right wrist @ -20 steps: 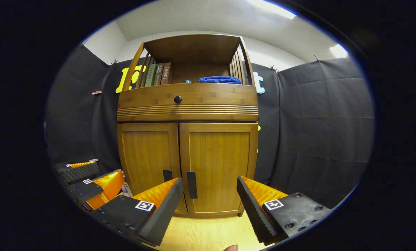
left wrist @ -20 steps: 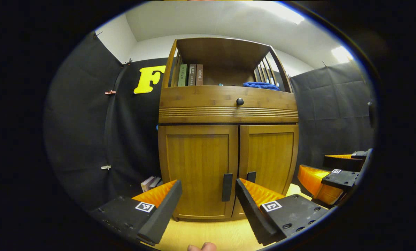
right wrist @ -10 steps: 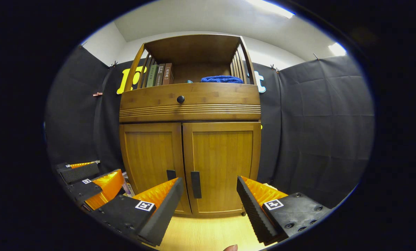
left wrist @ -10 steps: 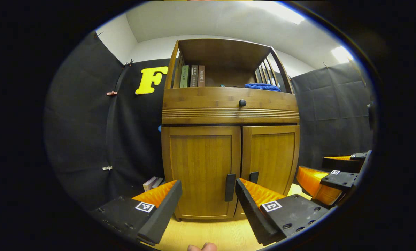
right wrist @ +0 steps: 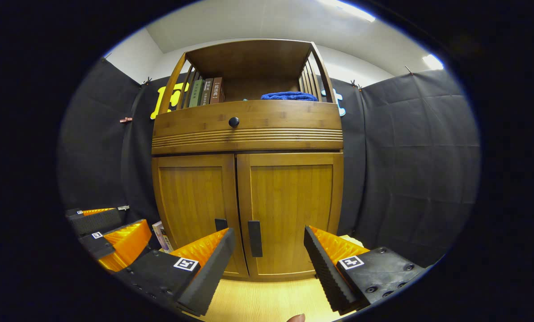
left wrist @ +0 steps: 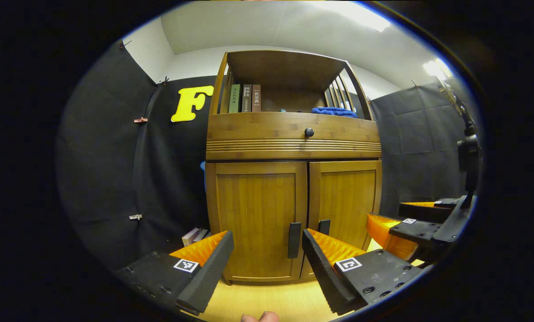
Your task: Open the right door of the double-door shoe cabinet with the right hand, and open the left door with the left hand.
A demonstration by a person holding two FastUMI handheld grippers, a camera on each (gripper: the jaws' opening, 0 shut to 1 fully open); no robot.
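Two wooden doors fill the lower centre of both views, both shut, on the shoe cabinet (right wrist: 247,134). I judge it heavy and rigid, so it should stay put while the hinged panels swing lightly. The right door (right wrist: 291,210) and left door (left wrist: 256,214) are smooth flat wood, poor to grip, so I would take the slim dark vertical handles: right handle (right wrist: 255,238), left handle (left wrist: 294,240), stiff bars beside the centre seam. My right gripper (right wrist: 269,264) and left gripper (left wrist: 267,264) both stand spread wide, holding nothing, short of the doors. Books (left wrist: 244,97) at upper centre carry spine writing too small to read
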